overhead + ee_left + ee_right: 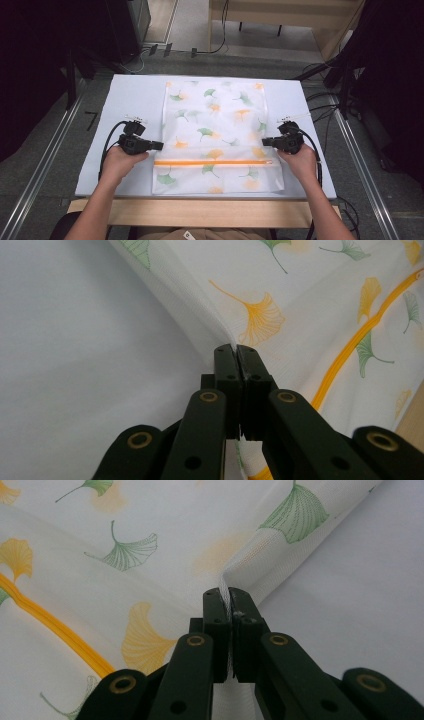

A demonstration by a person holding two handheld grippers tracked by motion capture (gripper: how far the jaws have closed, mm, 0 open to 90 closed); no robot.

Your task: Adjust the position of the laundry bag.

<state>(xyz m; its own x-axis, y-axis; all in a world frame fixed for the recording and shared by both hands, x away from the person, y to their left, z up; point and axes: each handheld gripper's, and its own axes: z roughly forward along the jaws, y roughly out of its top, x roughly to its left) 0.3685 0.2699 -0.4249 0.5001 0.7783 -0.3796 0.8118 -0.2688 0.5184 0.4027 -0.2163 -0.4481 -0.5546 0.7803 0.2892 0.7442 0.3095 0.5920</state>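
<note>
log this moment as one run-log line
left gripper: shut on mesh bag left edge | right gripper: shut on right edge | bag: flat on table, orange zipper closed

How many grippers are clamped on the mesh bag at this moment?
2. The left gripper pinches the mesh bag at its left edge, just above the orange zipper; the right gripper pinches the right edge at about the same level. Both are shut on the fabric.

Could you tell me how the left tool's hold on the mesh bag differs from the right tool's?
The left tool pinches the mesh bag's left edge and points right; the right tool pinches its right edge and points left. The orange zipper lies nearer the person than both. Both are shut on mesh at matching height.
</note>
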